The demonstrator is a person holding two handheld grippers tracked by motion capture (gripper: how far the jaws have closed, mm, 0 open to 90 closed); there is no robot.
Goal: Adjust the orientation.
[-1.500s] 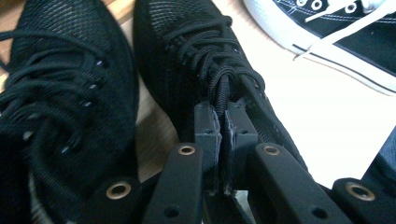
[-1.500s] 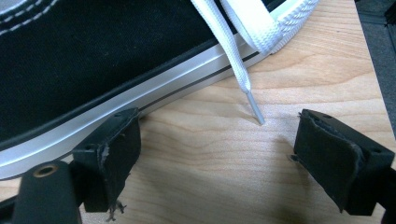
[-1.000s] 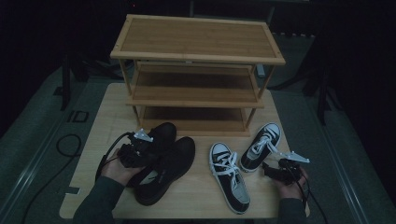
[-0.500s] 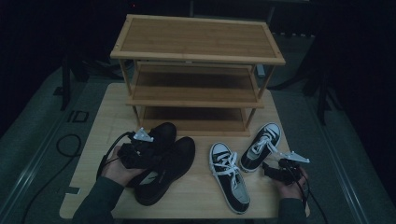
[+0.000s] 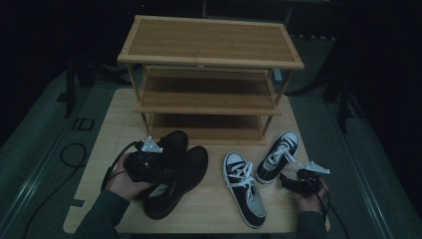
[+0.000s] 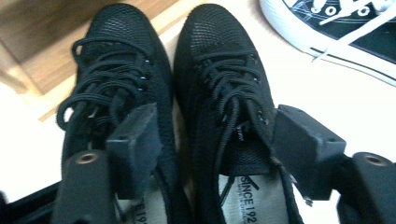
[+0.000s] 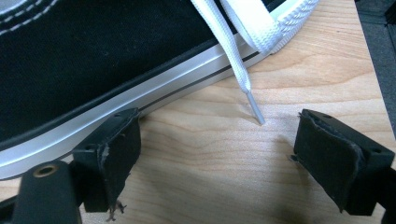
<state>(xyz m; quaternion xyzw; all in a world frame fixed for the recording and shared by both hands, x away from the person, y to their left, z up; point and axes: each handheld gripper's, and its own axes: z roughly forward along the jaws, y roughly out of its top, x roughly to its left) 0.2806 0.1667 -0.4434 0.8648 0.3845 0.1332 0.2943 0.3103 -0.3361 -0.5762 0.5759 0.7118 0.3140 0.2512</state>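
Note:
Two black lace-up shoes (image 5: 185, 172) lie side by side at the table's front left. My left gripper (image 5: 165, 173) hovers over their openings, and its jaws have just been opening. In the left gripper view it (image 6: 217, 135) stands open: one pad over the left shoe (image 6: 116, 60), the other outside the right shoe (image 6: 219, 56), whose collar lies between them without being pressed. Two black-and-white sneakers (image 5: 244, 191) lie at the front right. My right gripper (image 7: 212, 144) is open low over the wood, its left jaw beside the sneaker's sole (image 7: 84, 121). A white lace tip (image 7: 254, 109) lies ahead.
A three-tier wooden shoe rack (image 5: 209, 42) stands at the back of the table (image 5: 209, 214), its shelves bare. The second sneaker (image 5: 278, 154) lies angled toward the rack's right leg. A cable (image 5: 74, 154) trails on the floor at left.

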